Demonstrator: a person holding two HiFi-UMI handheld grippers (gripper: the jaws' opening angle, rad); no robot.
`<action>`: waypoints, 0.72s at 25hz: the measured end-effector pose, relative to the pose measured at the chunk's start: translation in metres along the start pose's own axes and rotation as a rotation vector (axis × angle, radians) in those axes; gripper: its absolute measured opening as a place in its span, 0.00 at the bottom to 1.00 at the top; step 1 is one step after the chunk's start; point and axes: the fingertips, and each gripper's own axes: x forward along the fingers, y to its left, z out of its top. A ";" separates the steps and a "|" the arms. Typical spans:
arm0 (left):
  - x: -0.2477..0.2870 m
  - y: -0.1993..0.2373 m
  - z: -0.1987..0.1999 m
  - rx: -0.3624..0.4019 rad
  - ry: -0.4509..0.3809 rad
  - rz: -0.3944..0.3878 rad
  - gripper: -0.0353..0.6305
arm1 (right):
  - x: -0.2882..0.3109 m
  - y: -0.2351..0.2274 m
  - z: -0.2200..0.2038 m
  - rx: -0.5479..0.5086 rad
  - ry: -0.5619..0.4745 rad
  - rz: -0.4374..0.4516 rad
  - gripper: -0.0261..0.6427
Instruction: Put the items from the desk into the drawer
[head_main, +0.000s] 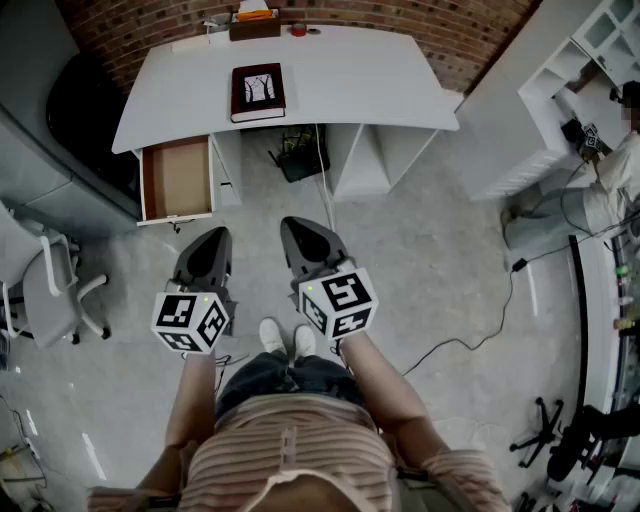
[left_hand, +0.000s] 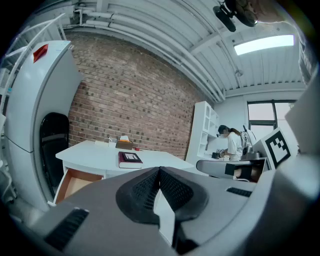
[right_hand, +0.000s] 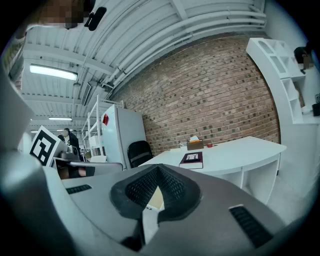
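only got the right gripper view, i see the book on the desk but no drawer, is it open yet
observer: yes, the drawer stands pulled out under the left end of the desk as the head view shows it, and the part of its inside that shows is bare.
operator: ok and the left tongs, anything in them
observer: no, the left tongs are shut with nothing between them.
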 end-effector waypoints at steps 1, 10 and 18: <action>0.001 -0.001 -0.001 0.000 0.000 0.000 0.07 | 0.000 0.000 0.000 -0.004 0.000 0.003 0.06; 0.000 0.004 -0.003 -0.010 -0.005 0.006 0.07 | -0.002 -0.002 0.000 -0.013 -0.004 0.012 0.06; 0.002 0.020 -0.004 -0.030 0.013 0.006 0.07 | 0.006 -0.015 -0.011 0.023 0.029 -0.043 0.07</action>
